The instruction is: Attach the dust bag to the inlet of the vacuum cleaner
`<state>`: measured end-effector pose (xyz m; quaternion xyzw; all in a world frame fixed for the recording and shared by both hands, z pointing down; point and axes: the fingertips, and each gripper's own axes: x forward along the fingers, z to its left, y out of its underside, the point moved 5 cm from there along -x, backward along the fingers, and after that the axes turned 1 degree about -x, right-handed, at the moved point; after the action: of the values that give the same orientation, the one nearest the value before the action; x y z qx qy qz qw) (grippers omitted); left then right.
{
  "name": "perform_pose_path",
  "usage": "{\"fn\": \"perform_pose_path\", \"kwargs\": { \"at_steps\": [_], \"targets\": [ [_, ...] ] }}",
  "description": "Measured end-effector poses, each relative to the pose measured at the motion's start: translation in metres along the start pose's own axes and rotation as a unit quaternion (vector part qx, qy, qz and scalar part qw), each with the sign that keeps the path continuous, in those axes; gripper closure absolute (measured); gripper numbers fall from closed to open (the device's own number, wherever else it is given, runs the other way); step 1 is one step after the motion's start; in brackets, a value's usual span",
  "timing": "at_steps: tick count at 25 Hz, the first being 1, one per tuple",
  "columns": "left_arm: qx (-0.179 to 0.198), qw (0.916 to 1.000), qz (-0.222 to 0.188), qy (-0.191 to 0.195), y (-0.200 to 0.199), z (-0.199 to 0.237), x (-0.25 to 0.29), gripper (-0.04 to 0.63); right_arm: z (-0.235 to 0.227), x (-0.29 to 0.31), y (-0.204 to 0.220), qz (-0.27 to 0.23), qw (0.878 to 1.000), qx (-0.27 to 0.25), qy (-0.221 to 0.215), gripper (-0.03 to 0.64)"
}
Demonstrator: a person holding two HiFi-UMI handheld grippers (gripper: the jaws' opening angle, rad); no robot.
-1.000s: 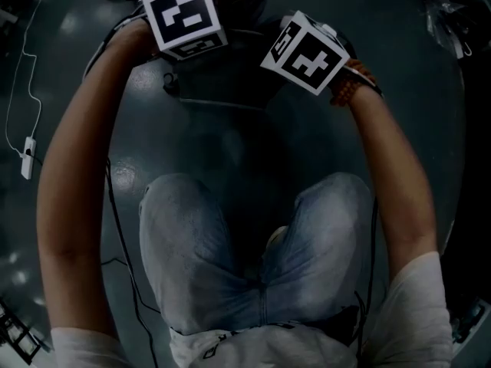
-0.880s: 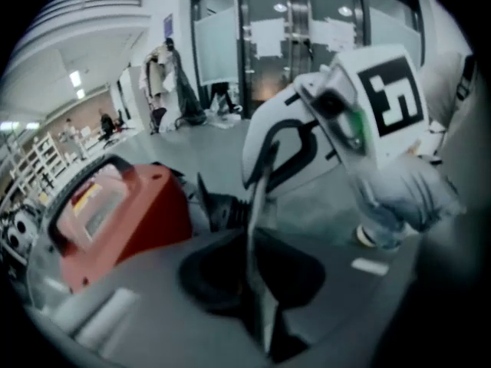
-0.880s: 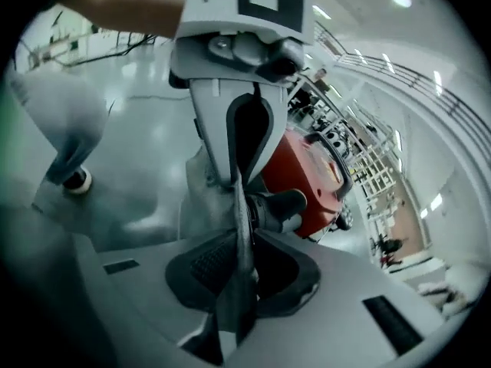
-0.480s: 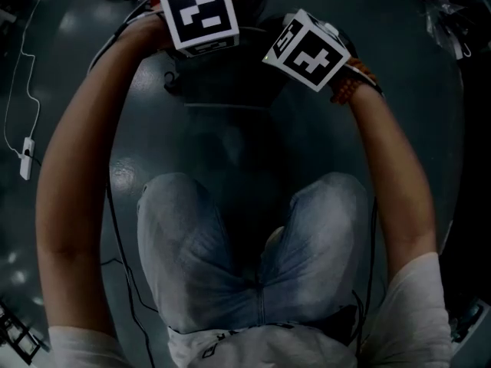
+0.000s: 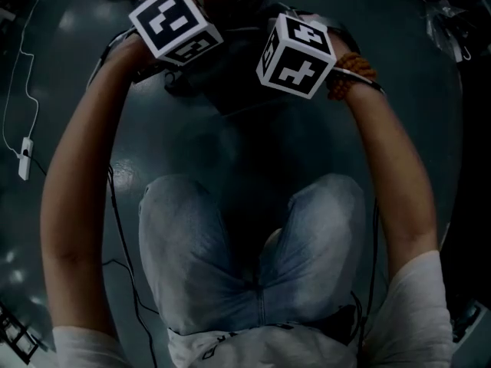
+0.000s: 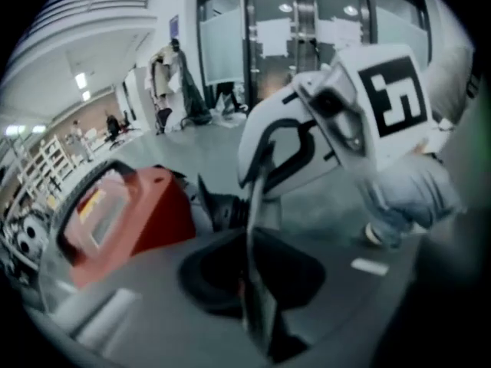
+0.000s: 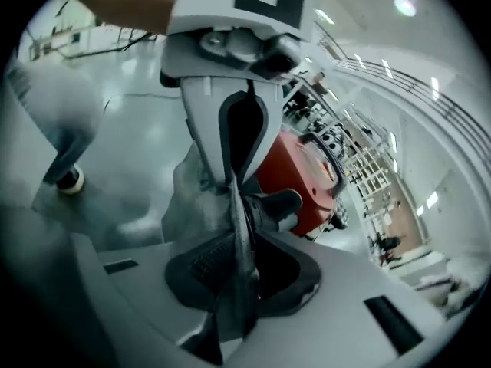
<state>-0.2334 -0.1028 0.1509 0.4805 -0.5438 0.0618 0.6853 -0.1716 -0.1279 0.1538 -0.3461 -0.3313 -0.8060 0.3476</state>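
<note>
**A:** Where is the bag?

**B:** The dust bag [image 7: 192,186] hangs between my two grippers, just short of the red vacuum cleaner [image 7: 307,171], which sits right of centre in the right gripper view. My left gripper [image 6: 255,290] is clenched on one thin edge of it; my right gripper [image 7: 240,282] has the opposite edge between its jaws, but those jaws are opening.

**A:** So what worries you?

**B:** The right side. If that grip lets go before the bag's mouth is seated on the inlet [image 7: 278,203], that edge drops and the bag swings from the left jaws alone; limp fabric could then fold across the opening.

**A:** And the alignment?

**B:** Hard to judge. I take the black stub beside the red body for the inlet, though it is blurred. My grippers face each other closely, so a crooked push could crease the bag's edge or knock them together. In the head view the marker cubes at the top of the frame cover the bag, so I would be steering by the gripper views alone.
</note>
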Motion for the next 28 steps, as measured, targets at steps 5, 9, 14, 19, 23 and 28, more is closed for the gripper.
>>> {"fn": "perform_pose_path", "kwargs": {
  "at_steps": [5,9,14,19,23,28],
  "targets": [
    [0.065,0.9954,0.063,-0.032,-0.025,0.002,0.0,0.561,-0.006,0.0,0.015,-0.011,0.996,0.092,-0.009,0.549],
    [-0.032,0.9993,-0.013,-0.01,-0.002,0.013,-0.004,0.56,-0.008,0.003,0.0,0.015,1.0,0.004,0.016,0.549],
    [0.081,0.9933,0.071,-0.041,-0.037,0.004,-0.003,0.563,-0.011,0.004,0.022,-0.026,0.992,0.124,0.002,0.549],
    [-0.03,0.9987,-0.002,-0.042,-0.006,0.012,0.003,0.566,-0.017,0.006,0.006,0.015,1.0,-0.006,-0.002,0.549],
    [-0.037,0.9983,-0.022,-0.04,-0.005,0.012,0.004,0.566,-0.019,0.009,0.007,0.004,1.0,0.008,-0.023,0.548],
    [0.049,0.994,0.077,-0.06,-0.025,0.021,0.007,0.565,-0.025,0.01,0.025,-0.044,0.989,0.139,-0.033,0.548]
  ]
}}
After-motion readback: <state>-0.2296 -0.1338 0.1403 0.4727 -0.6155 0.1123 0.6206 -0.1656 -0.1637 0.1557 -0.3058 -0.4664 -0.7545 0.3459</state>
